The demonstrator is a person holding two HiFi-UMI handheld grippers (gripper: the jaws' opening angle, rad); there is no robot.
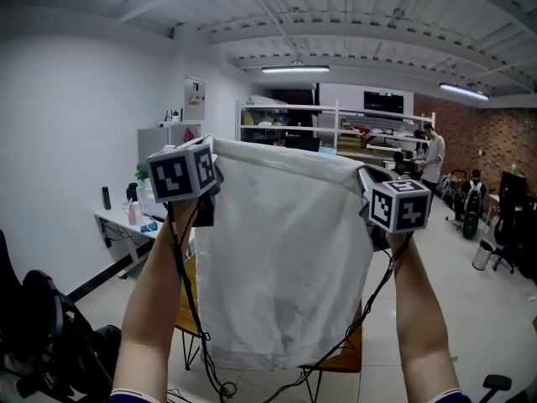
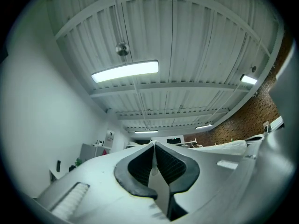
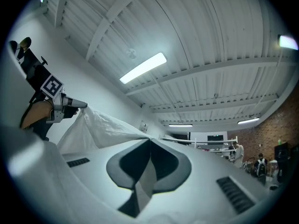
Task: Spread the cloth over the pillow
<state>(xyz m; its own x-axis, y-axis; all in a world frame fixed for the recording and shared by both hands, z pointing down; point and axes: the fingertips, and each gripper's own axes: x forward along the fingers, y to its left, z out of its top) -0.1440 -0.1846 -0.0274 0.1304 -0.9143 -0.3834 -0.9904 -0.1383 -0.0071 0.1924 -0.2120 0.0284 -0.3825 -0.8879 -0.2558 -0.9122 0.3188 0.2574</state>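
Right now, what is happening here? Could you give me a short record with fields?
Held item: large white fabric cloth, hanging down in the air between both tools
Left gripper: fingers shut on the cloth's upper corner
Right gripper: fingers shut on the other upper corner
Pillow: not in view
Background: a person standing far off
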